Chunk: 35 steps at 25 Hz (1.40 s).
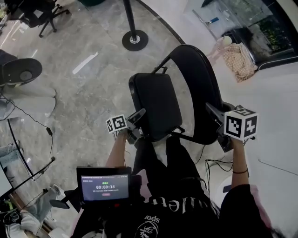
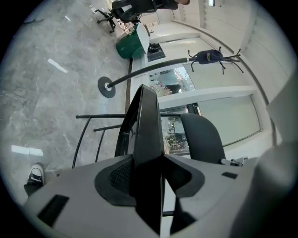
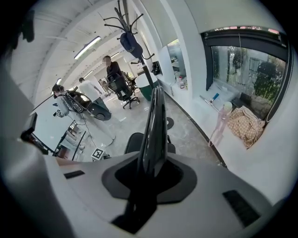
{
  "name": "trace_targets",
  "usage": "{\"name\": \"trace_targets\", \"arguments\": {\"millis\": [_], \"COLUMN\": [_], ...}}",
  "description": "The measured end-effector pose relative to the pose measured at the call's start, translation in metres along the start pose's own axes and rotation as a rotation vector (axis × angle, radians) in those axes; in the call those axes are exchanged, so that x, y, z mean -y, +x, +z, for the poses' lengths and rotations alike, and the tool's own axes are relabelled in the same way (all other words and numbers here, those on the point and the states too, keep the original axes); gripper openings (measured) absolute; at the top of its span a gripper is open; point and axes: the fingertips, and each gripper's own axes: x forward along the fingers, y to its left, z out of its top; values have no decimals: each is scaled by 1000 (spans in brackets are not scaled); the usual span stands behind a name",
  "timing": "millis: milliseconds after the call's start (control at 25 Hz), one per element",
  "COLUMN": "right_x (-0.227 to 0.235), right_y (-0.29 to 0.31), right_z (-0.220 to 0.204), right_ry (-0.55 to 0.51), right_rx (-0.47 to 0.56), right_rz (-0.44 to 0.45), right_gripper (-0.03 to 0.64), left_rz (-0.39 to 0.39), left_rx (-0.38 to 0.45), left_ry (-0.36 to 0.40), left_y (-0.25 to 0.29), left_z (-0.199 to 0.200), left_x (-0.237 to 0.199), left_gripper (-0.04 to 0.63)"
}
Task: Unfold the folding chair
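In the head view the black folding chair stands in front of me, its padded seat (image 1: 156, 104) tipped up beside the curved backrest (image 1: 200, 88). My left gripper (image 1: 139, 122) is at the seat's near left edge. In the left gripper view the seat edge (image 2: 148, 135) runs between the jaws, with a bright gap on its right side, so they stand open around it. My right gripper (image 1: 215, 116) is on the backrest's near right edge. The right gripper view has the thin backrest panel (image 3: 156, 121) filling the gap between the jaws, which are shut on it.
A post with a round base (image 1: 135, 40) stands on the marble floor beyond the chair. A checked cloth bundle (image 1: 240, 60) lies at the right on a white platform. Office chairs (image 1: 39, 14) are at the far left. A timer screen (image 1: 104, 186) hangs at my chest. Cables trail across the floor (image 1: 46, 132).
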Motion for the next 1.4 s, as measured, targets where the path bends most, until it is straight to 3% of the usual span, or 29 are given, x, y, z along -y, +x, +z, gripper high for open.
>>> {"name": "trace_targets", "arguments": {"millis": [120, 480, 920, 1080, 1240, 1400], "right_x": [-17, -6, -33, -35, -38, -29], "right_y": [9, 29, 69, 83, 105, 105], "right_z": [-2, -11, -26, -17, -9, -13], "right_ry": [4, 34, -8, 0, 2, 16], "right_rx": [10, 12, 3, 17, 24, 28], "right_rz": [-21, -130, -211, -233, -258, -266], "right_gripper": [81, 83, 98, 101, 104, 107], "left_rz": [-14, -54, 149, 161, 261, 222], "left_rx": [6, -1, 7, 54, 82, 50], "left_ry": [13, -57, -66, -44, -19, -30], "left_y": [-21, -53, -101, -97, -98, -96], "left_z": [8, 19, 38, 63, 89, 91], "left_x": [-18, -75, -170, -189, -219, -227], "left_gripper": [167, 174, 216, 218, 217, 216]}}
